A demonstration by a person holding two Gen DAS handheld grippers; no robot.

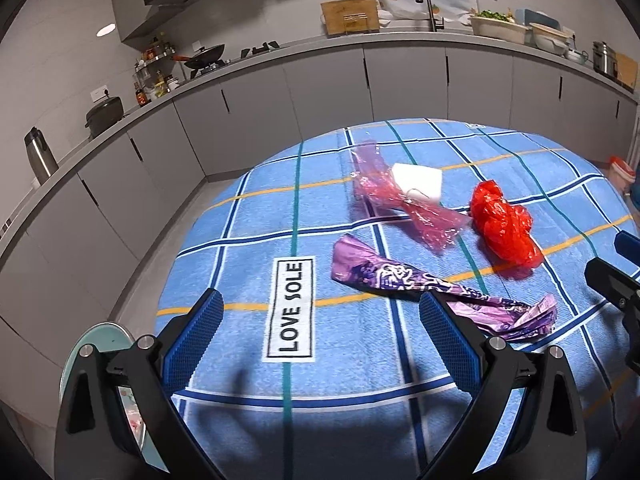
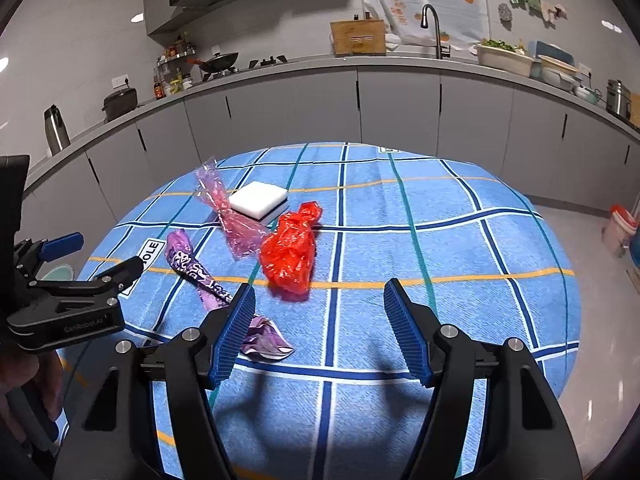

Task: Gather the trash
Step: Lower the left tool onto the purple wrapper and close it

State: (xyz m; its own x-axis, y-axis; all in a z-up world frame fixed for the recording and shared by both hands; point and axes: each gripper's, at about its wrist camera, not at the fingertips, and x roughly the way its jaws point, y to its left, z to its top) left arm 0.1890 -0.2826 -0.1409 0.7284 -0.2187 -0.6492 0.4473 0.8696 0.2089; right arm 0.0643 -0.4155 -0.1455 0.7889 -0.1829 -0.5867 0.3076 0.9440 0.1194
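With both the left gripper point(image 1: 320, 320) and right gripper point(image 2: 320, 320) jaws spread and empty, the crinkly purple wrapper point(image 1: 400, 280) could skid across the cloth-covered counter point(image 1: 240, 216) or slip a shallow pinch.

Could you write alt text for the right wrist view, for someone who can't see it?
An open two-finger tool hovers over a blue checked tablecloth strewn with a red plastic bag, a purple wrapper, pink film and a white sponge. Kitchen counters curve behind.

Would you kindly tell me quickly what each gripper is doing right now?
Left gripper: open, holding nothing, above the tablecloth.
Right gripper: open, holding nothing.
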